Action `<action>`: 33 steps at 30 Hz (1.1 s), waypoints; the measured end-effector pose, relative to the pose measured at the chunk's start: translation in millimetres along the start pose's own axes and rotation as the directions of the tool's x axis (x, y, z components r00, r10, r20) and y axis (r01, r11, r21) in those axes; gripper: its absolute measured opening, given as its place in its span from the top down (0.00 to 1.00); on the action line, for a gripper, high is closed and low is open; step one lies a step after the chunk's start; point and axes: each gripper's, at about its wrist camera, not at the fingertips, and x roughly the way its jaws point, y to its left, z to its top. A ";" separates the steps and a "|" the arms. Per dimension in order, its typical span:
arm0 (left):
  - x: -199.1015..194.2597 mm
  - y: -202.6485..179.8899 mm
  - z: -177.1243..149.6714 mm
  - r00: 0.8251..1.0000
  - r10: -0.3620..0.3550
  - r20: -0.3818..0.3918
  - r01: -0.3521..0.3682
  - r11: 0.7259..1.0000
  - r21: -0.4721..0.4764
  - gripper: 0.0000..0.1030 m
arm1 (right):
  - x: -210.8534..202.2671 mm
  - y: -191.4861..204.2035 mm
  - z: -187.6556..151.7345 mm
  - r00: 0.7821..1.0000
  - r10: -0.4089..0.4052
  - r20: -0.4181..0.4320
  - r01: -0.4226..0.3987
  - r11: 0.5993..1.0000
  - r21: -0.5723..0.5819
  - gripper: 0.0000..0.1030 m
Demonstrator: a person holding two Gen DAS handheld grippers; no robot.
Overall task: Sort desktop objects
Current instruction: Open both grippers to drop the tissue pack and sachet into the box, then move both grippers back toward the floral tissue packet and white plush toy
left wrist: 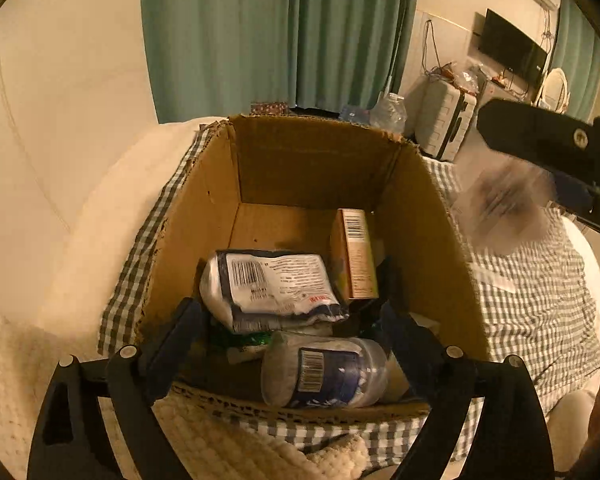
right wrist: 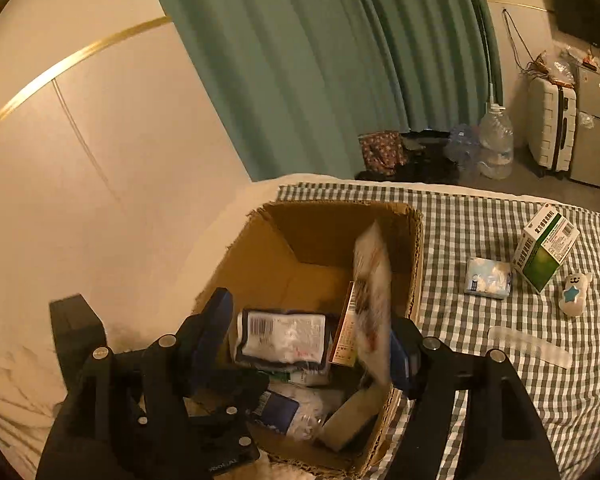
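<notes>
An open cardboard box [left wrist: 312, 160] [right wrist: 260, 256] sits on a checked cloth. Inside lie a white packet with a barcode [left wrist: 272, 284] [right wrist: 284, 338], an orange carton [left wrist: 356, 256], and a blue-labelled tub of cotton swabs [left wrist: 328, 372]. My left gripper [left wrist: 288, 332] is open and empty over the box's near edge. My right gripper [right wrist: 312, 344] is open above the box; a blurred white packet [right wrist: 374, 300] drops beside its right finger. In the left wrist view that packet [left wrist: 504, 208] blurs under the right gripper [left wrist: 548, 148].
On the checked cloth [right wrist: 480, 240] right of the box lie a green-and-white medicine box [right wrist: 544, 252], a tissue pack [right wrist: 488, 278], a small white toy with a blue star [right wrist: 574, 292] and a clear strip [right wrist: 528, 346]. A suitcase [right wrist: 550, 132] and water bottle [right wrist: 496, 144] stand beyond.
</notes>
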 end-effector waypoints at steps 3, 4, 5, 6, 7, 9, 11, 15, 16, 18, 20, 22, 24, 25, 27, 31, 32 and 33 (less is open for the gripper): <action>-0.9 -3.7 2.8 1.000 -0.008 0.005 0.008 1.000 -0.026 0.09 | 0.1 4.6 5.0 0.998 0.055 -0.033 -0.056 0.998 -0.018 0.33; -2.7 -3.9 3.4 1.000 -0.007 0.005 0.007 0.999 -0.031 0.09 | 3.6 7.9 6.7 0.995 0.077 -0.066 -0.079 0.997 -0.024 0.33; -4.2 -3.6 2.4 1.000 -0.004 0.006 0.004 0.999 -0.038 0.09 | 11.6 12.4 8.4 0.991 0.072 -0.117 -0.077 0.996 -0.039 0.33; -5.6 -3.1 0.9 1.000 0.000 0.006 0.000 0.999 -0.045 0.09 | 13.8 17.6 9.0 0.991 0.036 -0.132 -0.043 0.998 -0.056 0.33; -8.2 -2.6 0.6 1.000 0.002 0.004 -0.002 0.999 -0.048 0.09 | 13.8 20.2 9.1 0.991 0.012 -0.131 -0.021 0.998 -0.067 0.33; -12.1 -2.5 -0.5 1.000 0.009 0.000 -0.009 0.998 -0.058 0.08 | 1.6 24.3 6.3 0.995 0.014 -0.094 -0.021 0.997 -0.077 0.33; -14.2 -4.8 -1.3 1.000 0.017 0.003 -0.016 0.998 -0.063 0.08 | -12.6 22.1 1.6 0.998 0.021 -0.064 -0.025 0.998 -0.062 0.32; -29.4 -18.5 -6.3 0.995 0.056 0.084 -0.050 0.996 -0.073 0.02 | -48.2 -4.5 -9.5 0.998 -0.051 0.038 0.052 0.998 -0.026 0.31; -33.9 -23.4 -7.8 0.993 0.058 0.107 -0.050 0.996 -0.077 0.00 | -59.5 -13.9 -13.6 0.995 -0.073 0.064 0.074 0.997 -0.012 0.30; -44.7 -35.7 -11.8 0.985 0.056 0.163 -0.042 0.995 -0.087 0.00 | -80.1 -39.9 -22.0 0.986 -0.126 0.110 0.124 0.992 0.030 0.26; -53.8 -47.6 -13.2 0.979 0.045 0.200 -0.027 0.996 -0.090 0.00 | -100.9 -68.1 -33.8 0.969 -0.201 0.144 0.192 0.979 0.071 0.25; -59.5 -62.3 -15.9 0.975 0.024 0.220 -0.005 0.996 -0.085 0.00 | -118.1 -92.5 -44.1 0.948 -0.275 0.159 0.261 0.960 0.100 0.25; -60.8 -83.3 -20.0 0.971 -0.002 0.238 0.020 0.997 -0.074 0.00 | -135.2 -118.8 -57.5 0.928 -0.332 0.167 0.310 0.940 0.142 0.23; -60.7 -91.5 -21.8 0.970 -0.009 0.244 0.026 0.997 -0.069 0.00 | -144.9 -135.0 -66.6 0.917 -0.360 0.174 0.330 0.927 0.179 0.22; -56.4 -117.7 -28.0 0.967 -0.040 0.252 0.052 0.998 -0.040 0.00 | -159.5 -157.5 -79.7 0.899 -0.396 0.188 0.352 0.908 0.228 0.20; -43.5 -162.0 -44.3 0.967 -0.097 0.234 0.095 0.995 0.019 0.00 | -174.2 -189.0 -101.3 0.866 -0.459 0.200 0.406 0.878 0.254 0.14; -39.0 -175.2 -50.6 0.968 -0.090 0.236 0.082 0.996 0.041 0.00 | -177.9 -194.5 -105.0 0.861 -0.467 0.202 0.413 0.873 0.260 0.12; -33.9 -187.4 -56.8 0.967 -0.083 0.240 0.069 0.995 0.067 0.00 | -178.8 -201.1 -110.5 0.855 -0.476 0.205 0.418 0.867 0.271 0.12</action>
